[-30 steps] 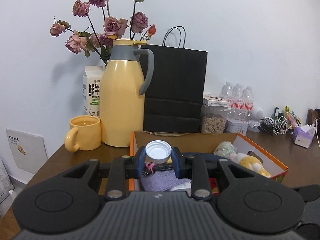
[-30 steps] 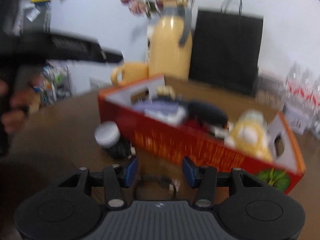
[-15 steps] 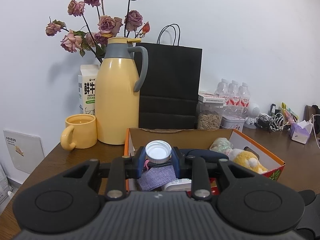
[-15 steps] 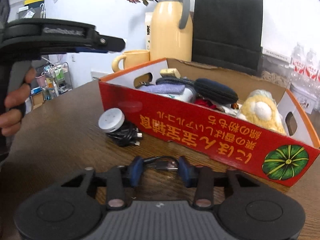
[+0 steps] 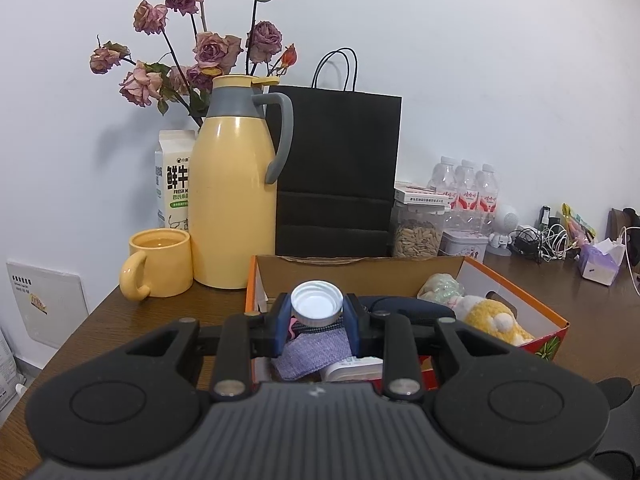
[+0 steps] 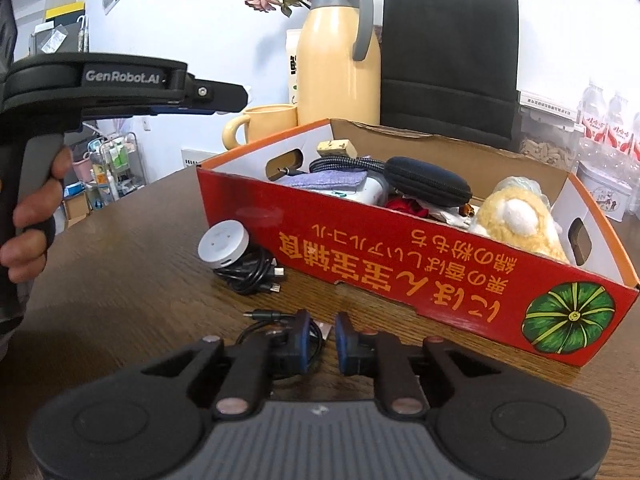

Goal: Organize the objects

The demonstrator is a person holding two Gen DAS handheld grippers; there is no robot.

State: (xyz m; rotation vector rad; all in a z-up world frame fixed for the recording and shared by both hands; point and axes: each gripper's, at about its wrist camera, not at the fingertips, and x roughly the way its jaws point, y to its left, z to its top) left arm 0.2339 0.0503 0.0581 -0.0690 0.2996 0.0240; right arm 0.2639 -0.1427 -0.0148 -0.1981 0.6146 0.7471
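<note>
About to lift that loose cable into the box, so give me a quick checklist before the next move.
1. Right gripper around black cable: cannot tell, jaws closing.
2. Left gripper holds white cap: ok.
3. Red box has free space: cannot tell, looks crowded.
4. Round white puck with its cord clear of the cable: ok.
5. Box flat on table: ok.

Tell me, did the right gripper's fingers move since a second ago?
Yes. The right gripper has its jaws closing inward around a black cable on the table, narrowing their gap, while the red box stays behind.
</note>
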